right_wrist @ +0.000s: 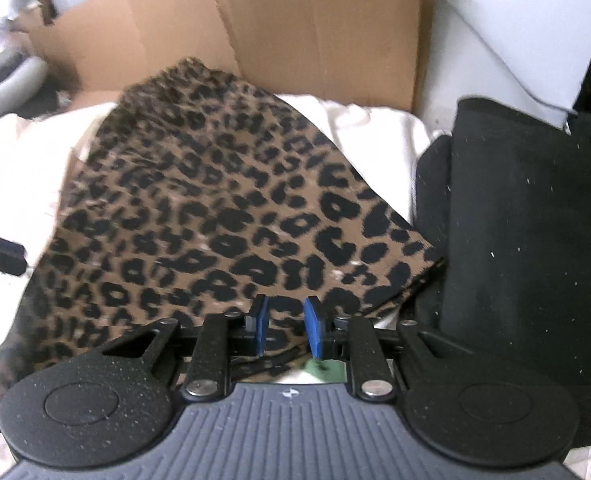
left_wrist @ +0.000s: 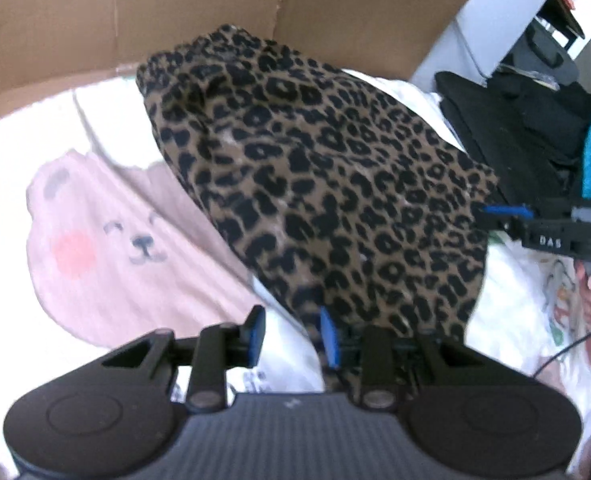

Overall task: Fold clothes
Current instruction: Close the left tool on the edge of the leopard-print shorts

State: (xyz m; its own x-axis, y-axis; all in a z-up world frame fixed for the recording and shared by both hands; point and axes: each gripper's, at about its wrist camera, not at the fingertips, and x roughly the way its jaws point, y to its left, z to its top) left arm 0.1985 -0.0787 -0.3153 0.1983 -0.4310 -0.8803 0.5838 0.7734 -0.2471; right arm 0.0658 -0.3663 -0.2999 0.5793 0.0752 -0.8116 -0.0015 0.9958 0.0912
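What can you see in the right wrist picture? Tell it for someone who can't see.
A leopard-print garment lies spread over white bedding, and the right tool sits at its near edge with its blue fingers apart. A stack of black clothes lies to the right, touching the garment's corner, and an open cardboard box stands behind.

The leopard garment (left_wrist: 327, 184) is brown cloth with black spots, folded into a rough wedge, narrow at the far end and broad at the near end. It lies flat on the white bedding (left_wrist: 107, 128), its far tip towards the cardboard (left_wrist: 135, 8). Layered edges show at its near right corner (right_wrist: 427, 268).
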